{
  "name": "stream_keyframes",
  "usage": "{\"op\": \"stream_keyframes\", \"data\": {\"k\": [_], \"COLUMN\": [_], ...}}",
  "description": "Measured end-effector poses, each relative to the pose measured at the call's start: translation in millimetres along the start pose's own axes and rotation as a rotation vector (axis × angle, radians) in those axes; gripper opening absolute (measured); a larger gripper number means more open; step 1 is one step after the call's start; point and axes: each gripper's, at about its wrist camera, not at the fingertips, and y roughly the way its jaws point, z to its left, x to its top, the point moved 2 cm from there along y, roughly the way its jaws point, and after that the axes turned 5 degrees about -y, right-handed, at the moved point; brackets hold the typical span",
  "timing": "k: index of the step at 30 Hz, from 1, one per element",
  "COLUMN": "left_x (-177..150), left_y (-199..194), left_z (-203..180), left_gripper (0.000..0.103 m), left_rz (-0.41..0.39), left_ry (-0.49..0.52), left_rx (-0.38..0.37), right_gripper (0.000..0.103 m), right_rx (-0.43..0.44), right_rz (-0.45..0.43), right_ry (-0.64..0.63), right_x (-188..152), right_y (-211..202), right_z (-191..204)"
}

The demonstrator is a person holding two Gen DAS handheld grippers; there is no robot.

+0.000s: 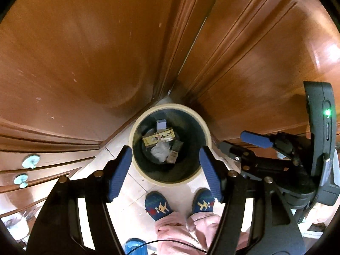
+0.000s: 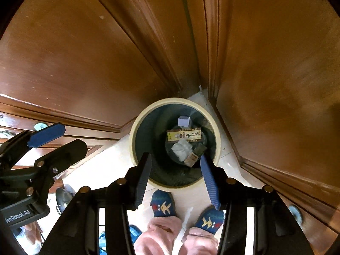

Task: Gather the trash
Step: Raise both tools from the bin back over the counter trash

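While both tools point straight down, a round cream-rimmed trash bin [image 1: 170,143] sits at the centre of each frame, in a floor corner between brown wooden doors [image 1: 74,53]. Inside lie a long yellow box [image 1: 158,138], crumpled white paper [image 1: 160,152] and a small pale cube [image 1: 161,124]. Left gripper [image 1: 165,170] and right gripper [image 2: 176,182] are spread wide, empty. Blue patterned slippers [image 1: 157,206] appear at lower centre.
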Motion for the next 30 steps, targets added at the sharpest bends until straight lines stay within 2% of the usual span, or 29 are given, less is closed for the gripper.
{"op": "stream_keyframes", "data": {"k": [6, 16, 23, 30], "left_x": [3.8, 11.1, 14.6, 13.7], "left_y": [-66.4, -197.6, -296.5, -386.3], "left_z": [-14.9, -47.5, -68.5, -82.5], "left_gripper": [0.063, 0.063, 0.063, 0.063], "left_rz": [-0.067, -0.208, -0.326, -0.457], "left_ry": [-0.006, -0.018, -0.063, -0.056], "left_rx": [-0.004, 0.010, 0.040, 0.112], "right_gripper": [0.049, 0.051, 0.051, 0.051], "right_rx": [-0.017, 0.007, 0.056, 0.082], "right_rz": [-0.031, -0.126, -0.230, -0.336], "right_ry": [-0.025, -0.066, -0.148, -0.241], "right_x": [3.1, 1.7, 2.4, 11.3], "right_y": [-61.7, -207.6, -322.5, -428.7], "right_z": [13.1, 34.9, 64.3, 87.7]}}
